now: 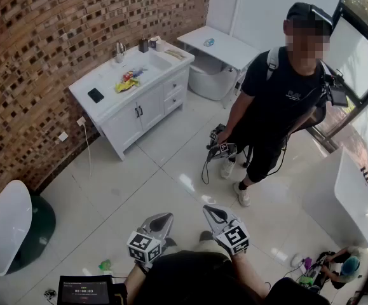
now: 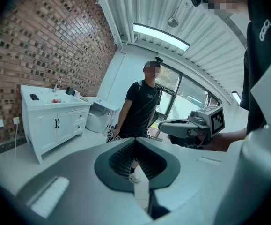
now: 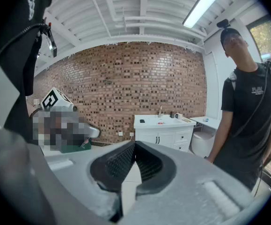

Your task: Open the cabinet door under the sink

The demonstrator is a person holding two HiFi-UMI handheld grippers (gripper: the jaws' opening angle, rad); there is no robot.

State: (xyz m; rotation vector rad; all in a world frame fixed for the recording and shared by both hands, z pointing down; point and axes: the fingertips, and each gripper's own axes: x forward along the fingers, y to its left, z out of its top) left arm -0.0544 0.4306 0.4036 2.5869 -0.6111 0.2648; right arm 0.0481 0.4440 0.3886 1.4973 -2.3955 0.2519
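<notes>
The cabinet door [image 1: 137, 115] under the sink [image 1: 156, 61] is shut, its dark handles side by side at the middle. The white cabinet stands at the far edge of the tiled floor [image 1: 145, 183], against the brick wall [image 1: 37, 49]. The left gripper [image 1: 163, 220] and right gripper [image 1: 210, 211] sit side by side near the floor's near edge, well apart from the door, which lies ahead and to their left. Both sets of fingers [image 3: 120, 162] are closed tip to tip with nothing between them.

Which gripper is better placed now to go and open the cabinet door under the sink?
Probably left. The left gripper is on the same side as the cabinet doors and slightly nearer them than the right gripper. Both are shut, empty and far from them.
</notes>
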